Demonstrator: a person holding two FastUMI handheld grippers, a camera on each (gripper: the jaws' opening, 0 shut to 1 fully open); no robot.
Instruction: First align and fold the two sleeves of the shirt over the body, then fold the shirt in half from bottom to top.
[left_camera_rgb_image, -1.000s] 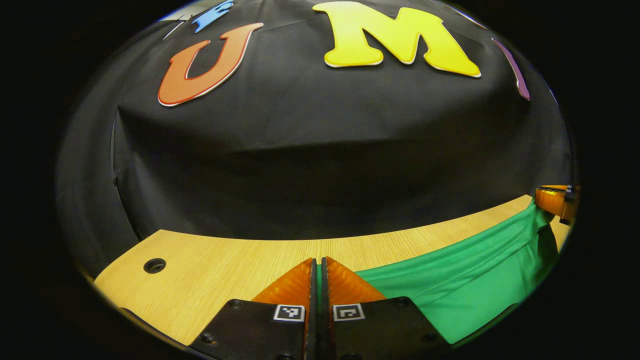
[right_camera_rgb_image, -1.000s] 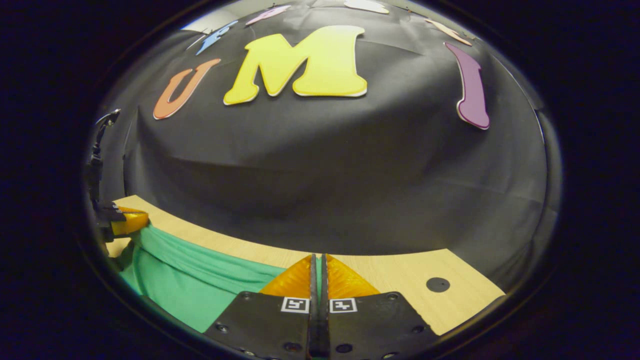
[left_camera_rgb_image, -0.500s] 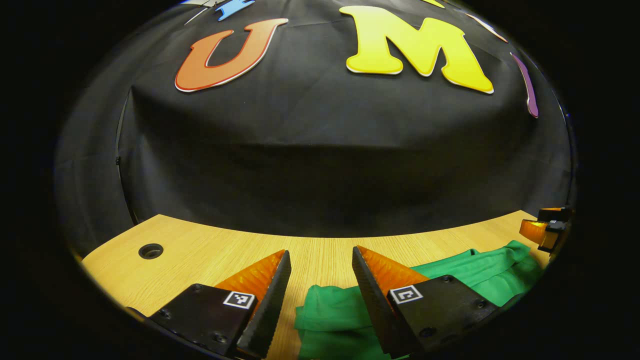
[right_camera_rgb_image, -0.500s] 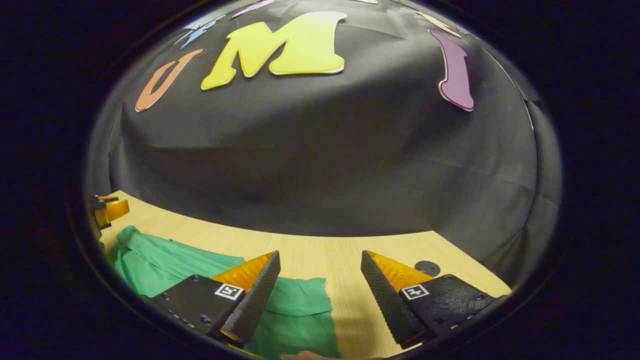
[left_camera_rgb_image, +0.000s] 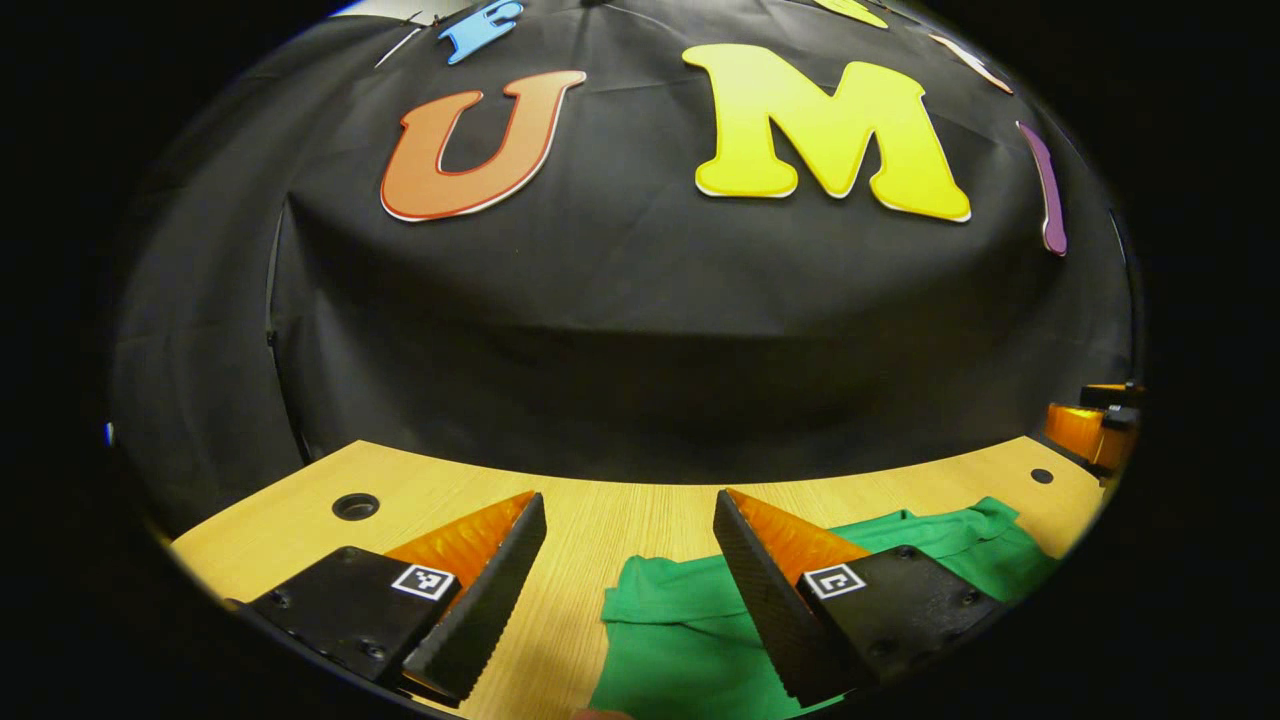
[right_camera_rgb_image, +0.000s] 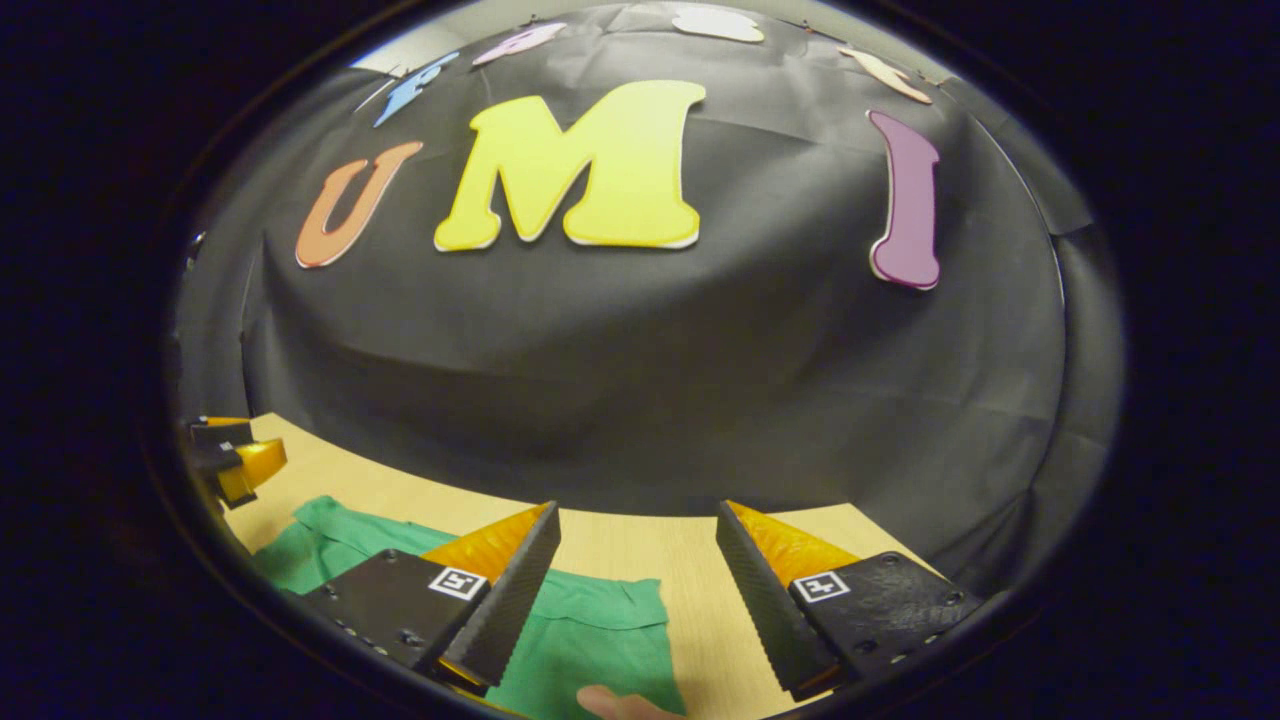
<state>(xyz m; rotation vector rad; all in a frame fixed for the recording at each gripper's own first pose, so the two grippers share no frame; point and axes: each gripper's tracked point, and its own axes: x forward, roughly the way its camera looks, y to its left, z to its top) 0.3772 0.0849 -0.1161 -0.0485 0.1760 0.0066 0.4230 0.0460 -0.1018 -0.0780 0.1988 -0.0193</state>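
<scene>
Left gripper view: left gripper (left_camera_rgb_image: 628, 545) above the wooden table (left_camera_rgb_image: 300, 515), jaws spread wide, nothing between them. Green shirt (left_camera_rgb_image: 680, 620) flat on the table below and to the right of the gap, its near corner under the right-hand finger (left_camera_rgb_image: 770, 585), cloth running off toward the right edge with a rumpled fold at the far end. Left-hand finger (left_camera_rgb_image: 480, 600) over bare wood. Round hole (left_camera_rgb_image: 355, 506) in the tabletop at far left, a smaller one (left_camera_rgb_image: 1041, 476) at far right. Other gripper's tip (left_camera_rgb_image: 1085, 428) at the right rim, above the table's far corner, apart from the cloth.

Right gripper view: right gripper (right_camera_rgb_image: 638, 560) likewise wide open and empty, poised over the table (right_camera_rgb_image: 690, 590). Shirt (right_camera_rgb_image: 590, 640) lying below the left-hand finger (right_camera_rgb_image: 505, 605) and stretching away to the left; straight edge of the cloth ending in the gap, right-hand finger (right_camera_rgb_image: 760, 600) over bare wood. Left gripper's tip (right_camera_rgb_image: 245, 462) at the far left rim (state unreadable from this angle), just beyond the shirt's far end. Fingertip of a hand (right_camera_rgb_image: 615, 703) at the bottom edge, against the cloth.
</scene>
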